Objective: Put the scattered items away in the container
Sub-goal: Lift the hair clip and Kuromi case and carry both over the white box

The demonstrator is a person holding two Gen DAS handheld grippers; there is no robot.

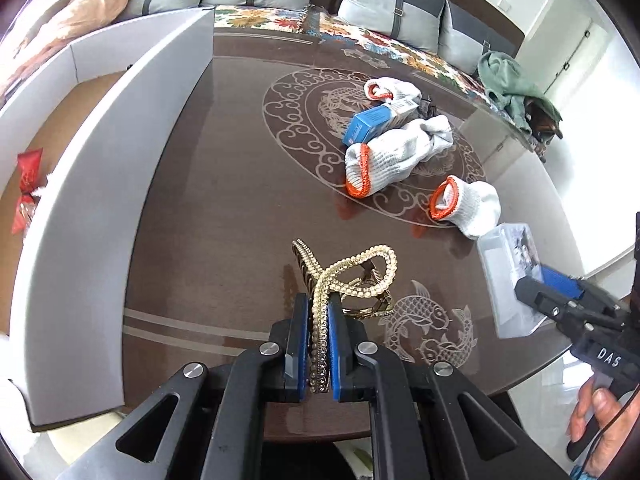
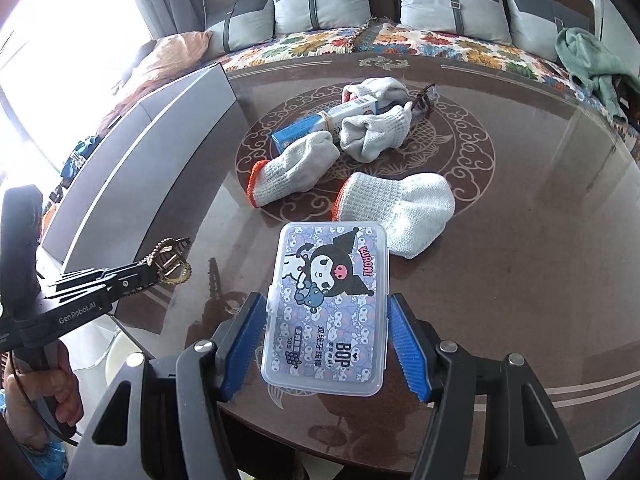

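Hair clip (image 1: 352, 276) pinched by one beaded arm between the blue pads of the left gripper (image 1: 319, 344), jaws shut tight on it, the rest of the clip hanging clear above the table (image 1: 224, 184). Held by that thin arm probably because the bulky sprung body offers no flat faces. Clear case (image 2: 326, 304) lying between the fingers (image 2: 408, 344) of the right gripper (image 2: 326, 340), clasped across its width, apparently lifted off the glass; contact on the right edge hard to confirm. Wide stance suits the flat lid, kept face up. Box (image 1: 96, 152) just to the left, white walls up, brown floor showing, a red packet (image 1: 26, 188) already inside. Both loads near its long wall, likely so a short carry over the rim finishes each. Farther out, in the table's middle: three gloves (image 1: 390, 152) with orange cuffs, a blue carton (image 1: 376, 120) lying across them, something dark behind, too small to tell. All still to be gathered. Sofa cushions (image 2: 320, 4) beyond.
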